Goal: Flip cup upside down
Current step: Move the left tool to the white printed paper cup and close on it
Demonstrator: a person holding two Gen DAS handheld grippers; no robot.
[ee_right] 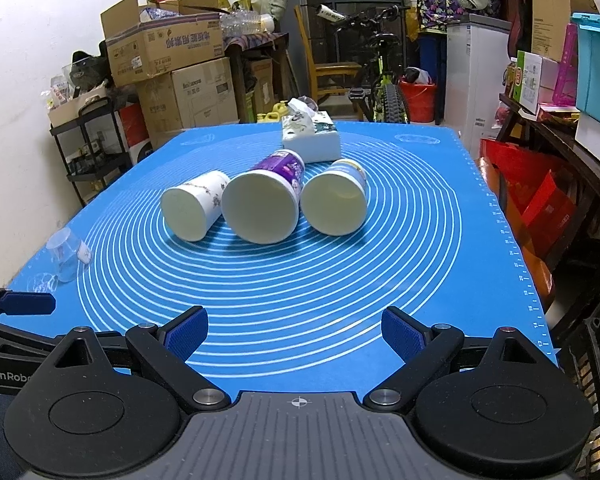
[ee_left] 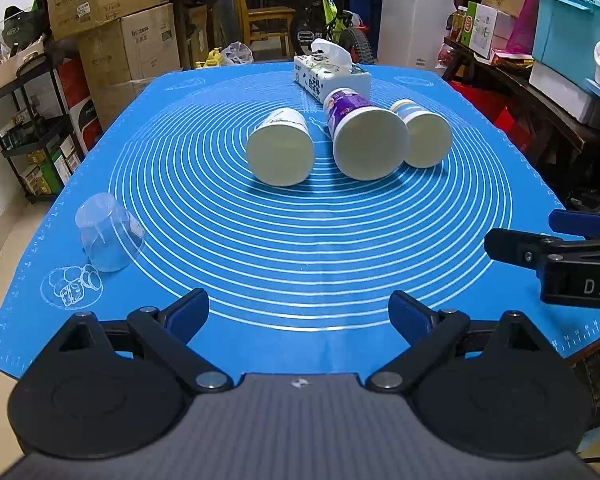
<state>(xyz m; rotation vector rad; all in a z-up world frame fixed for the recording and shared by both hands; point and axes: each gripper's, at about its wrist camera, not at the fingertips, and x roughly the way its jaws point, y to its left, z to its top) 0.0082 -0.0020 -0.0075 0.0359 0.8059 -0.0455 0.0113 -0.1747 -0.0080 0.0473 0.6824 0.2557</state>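
Cup: clear plastic cup [ee_left: 108,236] already inverted at the near-left of the blue mat [ee_left: 300,260] on the desk; three paper cups [ee_right: 260,212] lie on their sides mid-mat, mouths toward the cameras, tissue box [ee_right: 312,136] beyond. Left gripper [ee_left: 298,312] and right gripper [ee_right: 294,330]: both wide, empty, hovering at the near edge. Handling, judged: pinch one thin wall near the rim lightly, lift, rotate mouth-down, set flat.

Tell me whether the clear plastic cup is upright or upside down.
Upside down: the clear plastic cup stands on the blue mat with its wide rim down and narrow closed base on top.
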